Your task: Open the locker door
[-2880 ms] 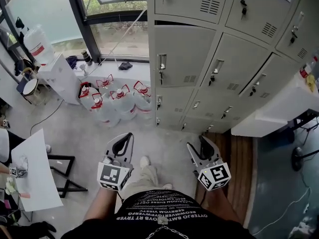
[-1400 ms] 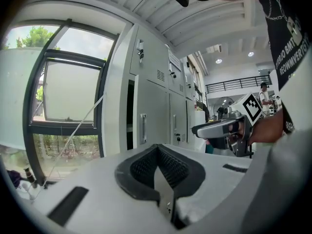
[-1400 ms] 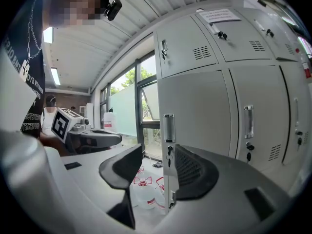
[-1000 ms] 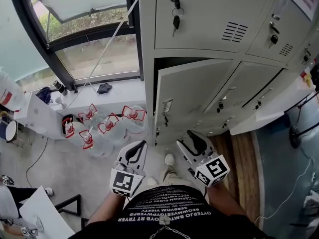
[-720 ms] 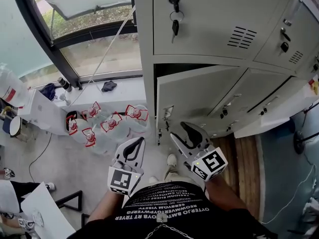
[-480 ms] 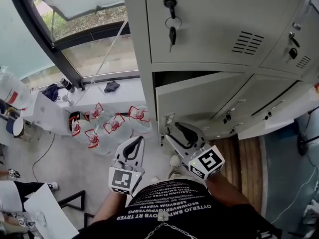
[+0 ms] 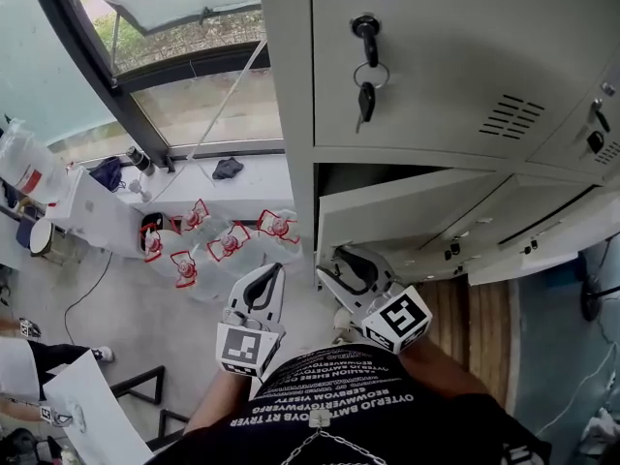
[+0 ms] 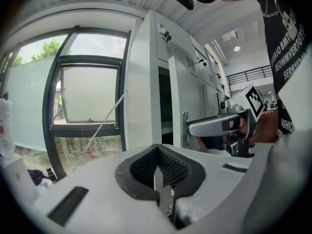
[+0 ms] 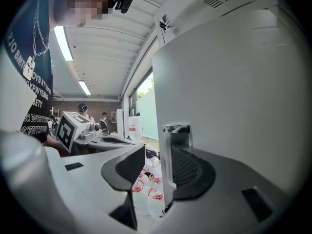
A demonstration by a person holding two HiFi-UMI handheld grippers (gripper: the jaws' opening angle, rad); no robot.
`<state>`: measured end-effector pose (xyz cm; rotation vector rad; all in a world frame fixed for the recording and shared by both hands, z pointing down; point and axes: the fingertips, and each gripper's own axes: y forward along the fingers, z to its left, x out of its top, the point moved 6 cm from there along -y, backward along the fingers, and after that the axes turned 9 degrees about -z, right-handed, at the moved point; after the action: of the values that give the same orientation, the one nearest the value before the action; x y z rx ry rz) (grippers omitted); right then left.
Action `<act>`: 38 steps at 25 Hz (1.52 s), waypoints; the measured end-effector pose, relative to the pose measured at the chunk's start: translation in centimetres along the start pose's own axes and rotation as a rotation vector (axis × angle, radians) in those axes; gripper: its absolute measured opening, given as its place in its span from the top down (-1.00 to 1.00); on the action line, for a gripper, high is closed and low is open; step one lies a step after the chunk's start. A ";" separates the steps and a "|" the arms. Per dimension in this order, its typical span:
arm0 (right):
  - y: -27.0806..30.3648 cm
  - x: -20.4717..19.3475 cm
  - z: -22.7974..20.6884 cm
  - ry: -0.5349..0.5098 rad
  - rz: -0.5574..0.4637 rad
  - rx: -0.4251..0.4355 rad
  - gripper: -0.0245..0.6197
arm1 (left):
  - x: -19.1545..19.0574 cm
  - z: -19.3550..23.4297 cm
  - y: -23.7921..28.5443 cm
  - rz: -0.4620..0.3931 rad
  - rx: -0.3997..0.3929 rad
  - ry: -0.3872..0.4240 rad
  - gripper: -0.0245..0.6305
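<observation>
The locker door (image 7: 407, 211), thin stiff steel, hangs ajar at knee height. The right gripper (image 9: 158, 156) has been closing its jaws around the chrome handle (image 9: 176, 143), seemingly not yet pinching. Gripped there, it should swing lightly. The left gripper (image 7: 274, 272) is clenched and empty.

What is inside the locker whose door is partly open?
Only a dark gap shows above the partly open locker door. The left gripper view also shows a dark interior. Whether anything lies inside cannot be seen: the door and shadow cover it.
</observation>
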<state>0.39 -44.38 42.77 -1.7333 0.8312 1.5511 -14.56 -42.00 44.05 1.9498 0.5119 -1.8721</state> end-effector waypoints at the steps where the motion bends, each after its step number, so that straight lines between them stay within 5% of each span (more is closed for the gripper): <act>1: 0.2 0.0 -0.1 0.001 0.001 -0.005 0.47 | -0.1 0.2 -0.1 0.003 0.005 -0.002 0.95; 9: 0.3 -0.1 -0.3 0.000 0.000 -0.097 0.67 | -0.7 1.1 -1.2 0.016 0.008 -0.012 0.95; 38: -10.2 -0.5 7.0 -0.001 -0.014 -0.419 0.69 | -1.1 -3.9 -10.4 0.004 -0.196 -0.003 0.95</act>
<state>4.62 -32.74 43.37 -2.0209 0.5137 1.8108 -16.60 -31.10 45.05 1.8184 0.6638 -1.7509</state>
